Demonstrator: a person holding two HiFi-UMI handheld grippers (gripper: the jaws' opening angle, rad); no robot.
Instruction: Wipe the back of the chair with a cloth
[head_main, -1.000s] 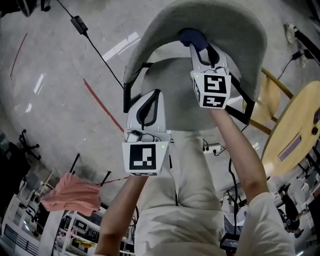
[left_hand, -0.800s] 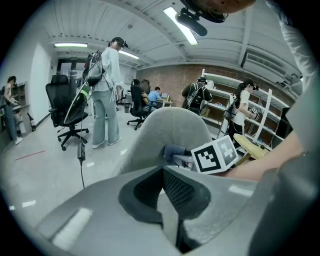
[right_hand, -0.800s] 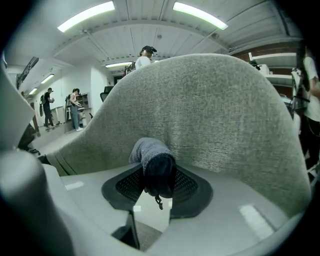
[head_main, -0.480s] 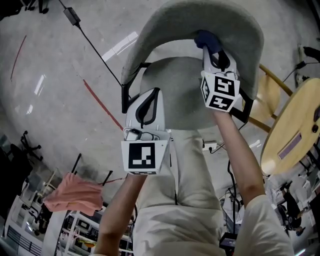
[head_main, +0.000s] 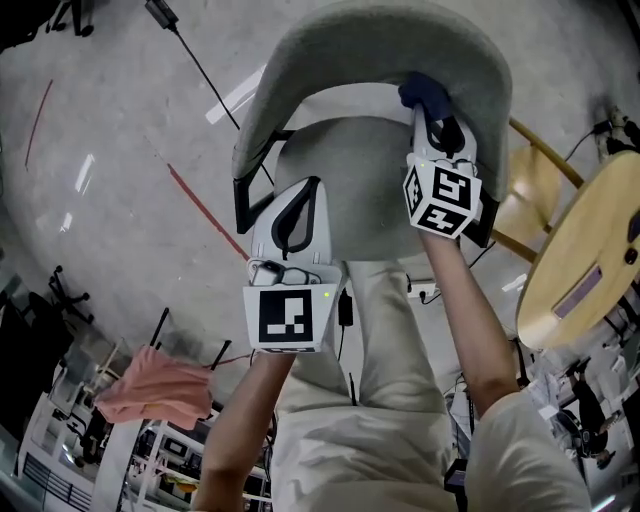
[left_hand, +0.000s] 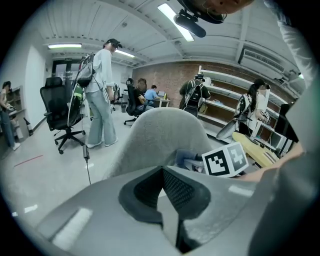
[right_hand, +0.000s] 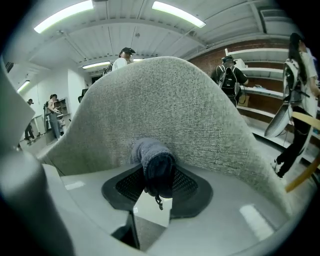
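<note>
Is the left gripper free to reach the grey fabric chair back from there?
Probably yes: nothing stands between the left gripper and the grey fabric chair back; the right gripper, shut on the dark blue cloth, is further right.

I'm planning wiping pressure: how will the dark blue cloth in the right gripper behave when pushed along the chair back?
The dark blue cloth bunches and droops over the closed jaws of the right gripper, so it is probably soft and floppy. On the coarse weave of the chair back it will likely drag rather than slide.
</note>
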